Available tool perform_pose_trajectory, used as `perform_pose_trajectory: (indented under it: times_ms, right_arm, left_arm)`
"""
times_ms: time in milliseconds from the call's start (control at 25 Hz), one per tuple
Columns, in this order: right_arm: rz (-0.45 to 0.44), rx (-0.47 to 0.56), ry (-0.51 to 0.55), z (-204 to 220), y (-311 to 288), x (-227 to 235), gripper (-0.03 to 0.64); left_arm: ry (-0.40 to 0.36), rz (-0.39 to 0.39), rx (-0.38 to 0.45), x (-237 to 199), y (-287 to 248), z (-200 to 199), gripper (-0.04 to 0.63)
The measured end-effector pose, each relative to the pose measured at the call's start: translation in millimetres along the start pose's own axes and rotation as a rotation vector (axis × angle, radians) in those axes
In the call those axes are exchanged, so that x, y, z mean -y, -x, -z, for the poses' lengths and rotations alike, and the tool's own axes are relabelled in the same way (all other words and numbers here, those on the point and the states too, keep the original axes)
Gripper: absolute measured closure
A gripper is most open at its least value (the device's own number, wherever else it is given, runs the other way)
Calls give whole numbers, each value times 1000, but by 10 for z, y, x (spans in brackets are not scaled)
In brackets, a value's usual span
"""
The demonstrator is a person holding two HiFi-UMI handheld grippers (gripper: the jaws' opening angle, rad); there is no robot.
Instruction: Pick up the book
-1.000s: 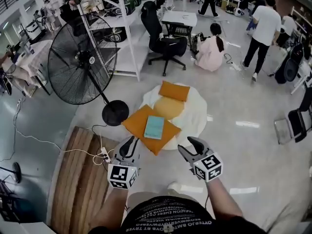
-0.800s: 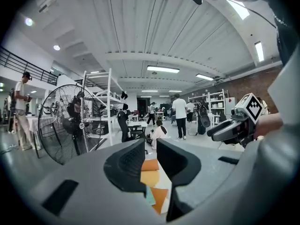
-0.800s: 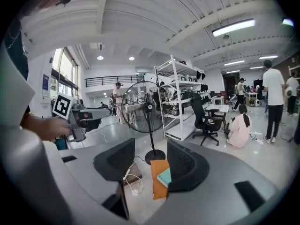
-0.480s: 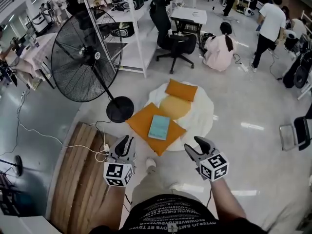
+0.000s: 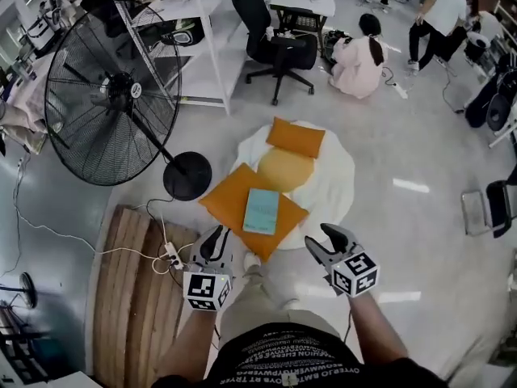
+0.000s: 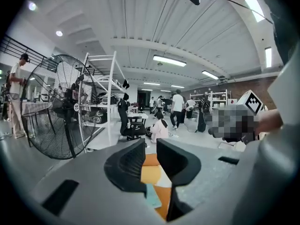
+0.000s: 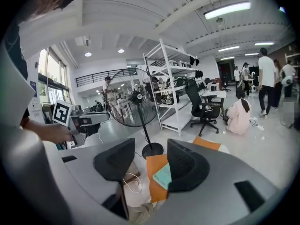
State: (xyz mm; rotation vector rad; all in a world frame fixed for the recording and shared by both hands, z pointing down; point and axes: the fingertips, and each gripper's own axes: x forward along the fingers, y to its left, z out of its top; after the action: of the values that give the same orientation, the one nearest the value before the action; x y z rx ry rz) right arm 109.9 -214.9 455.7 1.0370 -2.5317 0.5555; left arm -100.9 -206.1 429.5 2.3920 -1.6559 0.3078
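Teal book (image 5: pixel 261 211) lies flat on an orange cushion (image 5: pixel 227 202) on the floor, ahead of both grippers and well apart from either.
Left gripper (image 5: pixel 215 238): fingers (image 6: pixel 126 165) narrowly parted, nothing between them.
Right gripper (image 5: pixel 327 239): fingers (image 7: pixel 187 165) wider apart, empty.
Both forearms reach forward, grippers tilted slightly down.

We see the book (image 5: pixel 261 211), a thin, closed volume with a plain light-teal cover, lying flat and face up. It rests near the middle of a square orange cushion (image 5: pixel 226 202) on the floor, at 12 o'clock from where we stand. Its long edges run away from us, leaning slightly toward 1 o'clock. Nothing lies on it or touches it apart from the cushion beneath.
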Motion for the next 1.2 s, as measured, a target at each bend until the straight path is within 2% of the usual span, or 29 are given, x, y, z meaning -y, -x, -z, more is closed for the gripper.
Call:
perform_pose_trajectory:
  times_ms: [160,360,440,560,640,840,920,1040,1200]
  right_arm:
    - [-2,-31,-41,48,-653,224,400]
    - [-1,-57,-72,236,-1557,613,399]
    - [-5,-71,-98,434,-1867,727,397]
    - [-22,-70,-174,715,-2271,893,391]
    - [-24,-70,-217,899,-2529,1008,387]
    - [-48,-136,-275,1577,-3138,1267,367]
    - [-60,-185,-328,1976,-3329,1305,359]
    - [-62,-249,-355,2450,-3677,1489,347]
    - [-86,-355,-420,3115,-4038,1507,336]
  left_arm:
    - [-12,30,-64,-326,-529,275,532]
    - [-12,63,-95,-759,-1296,688,532]
    - [15,62,-119,-916,-1564,960,532]
    - [95,43,-133,-1115,-1906,1353,532]
    - [112,40,-150,-1185,-2120,1613,532]
    - [168,57,-215,-1257,-2588,2407,532]
    - [177,57,-272,-1275,-2678,2816,532]
    - [199,57,-341,-1332,-2947,3396,532]
    - [286,79,-471,-1363,-3028,4214,532]
